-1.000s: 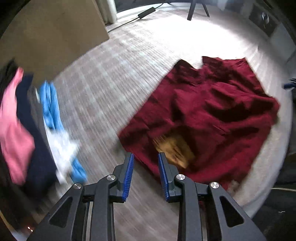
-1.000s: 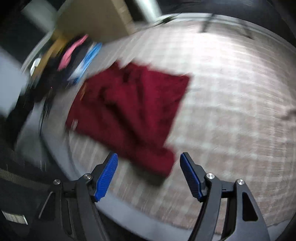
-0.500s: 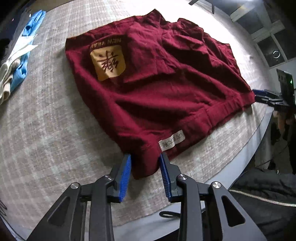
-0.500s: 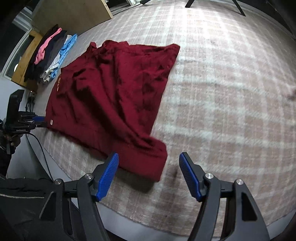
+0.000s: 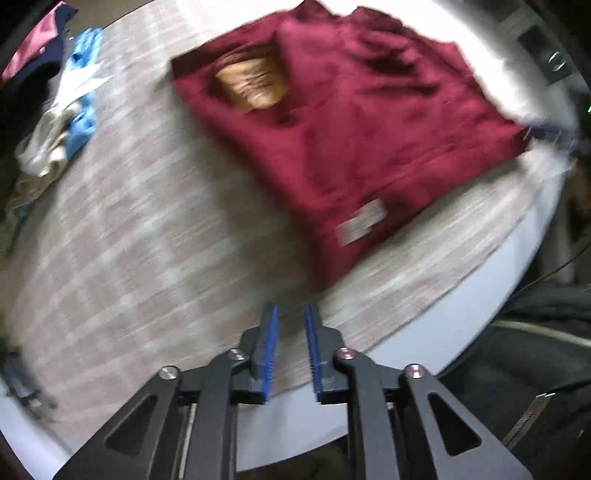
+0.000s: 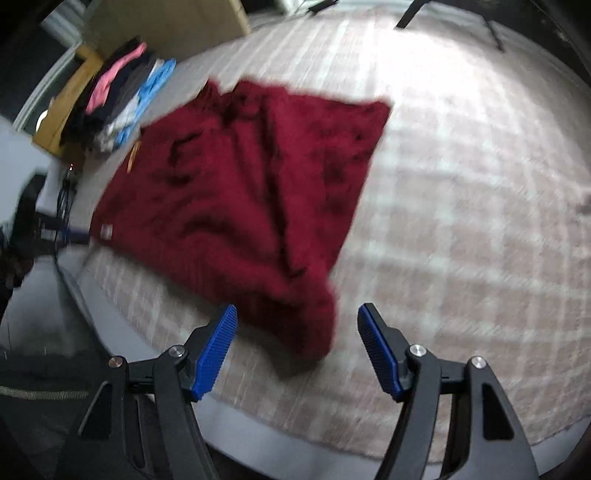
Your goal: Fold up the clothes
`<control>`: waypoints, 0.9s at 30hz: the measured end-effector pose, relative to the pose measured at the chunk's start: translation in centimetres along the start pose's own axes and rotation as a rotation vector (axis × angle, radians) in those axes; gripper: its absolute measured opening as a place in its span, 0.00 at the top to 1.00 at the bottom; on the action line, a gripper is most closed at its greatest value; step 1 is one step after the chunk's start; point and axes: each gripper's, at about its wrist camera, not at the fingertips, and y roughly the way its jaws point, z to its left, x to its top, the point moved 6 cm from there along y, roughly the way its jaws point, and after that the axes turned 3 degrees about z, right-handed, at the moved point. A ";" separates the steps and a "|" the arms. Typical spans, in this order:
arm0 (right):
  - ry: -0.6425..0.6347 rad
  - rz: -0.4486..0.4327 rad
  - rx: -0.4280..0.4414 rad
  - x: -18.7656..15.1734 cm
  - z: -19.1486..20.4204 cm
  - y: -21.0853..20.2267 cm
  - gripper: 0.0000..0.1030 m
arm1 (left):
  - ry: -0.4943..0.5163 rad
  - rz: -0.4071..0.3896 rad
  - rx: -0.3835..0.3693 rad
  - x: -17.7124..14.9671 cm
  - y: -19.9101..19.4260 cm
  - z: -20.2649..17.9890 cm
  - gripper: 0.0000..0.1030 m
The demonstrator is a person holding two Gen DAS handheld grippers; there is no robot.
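A dark red garment (image 5: 343, 122) lies spread and rumpled on the checked cloth-covered table (image 5: 122, 229). It has a tan square print (image 5: 255, 86) and a white label (image 5: 360, 225) near its hem. My left gripper (image 5: 290, 317) is open by a narrow gap and empty, just short of the garment's near corner. In the right wrist view the same garment (image 6: 243, 199) lies ahead. My right gripper (image 6: 297, 325) is wide open, its fingers on either side of the garment's near corner without touching it. Both views are motion-blurred.
A pile of other clothes, blue, white, pink and dark (image 5: 62, 110), lies at the table's far left, also in the right wrist view (image 6: 125, 99). The table's white rim (image 5: 461, 314) curves close to both grippers. A wooden board (image 6: 162, 26) stands behind the pile.
My left gripper has drawn back from the garment's corner, which sat between its fingers half a second ago. My right gripper has moved slightly closer to its corner, still wide open.
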 end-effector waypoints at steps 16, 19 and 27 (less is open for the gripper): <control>0.079 -0.052 0.011 13.6 -4.3 5.1 0.96 | -0.113 -0.207 0.118 14.5 -1.8 5.1 0.59; 0.030 -0.079 -0.025 14.7 -3.8 4.1 0.96 | -0.097 -0.228 0.137 14.8 -2.5 4.9 0.58; 0.094 -0.068 -0.171 16.5 -9.2 3.6 0.95 | -0.090 -0.246 0.156 15.7 -1.2 4.8 0.58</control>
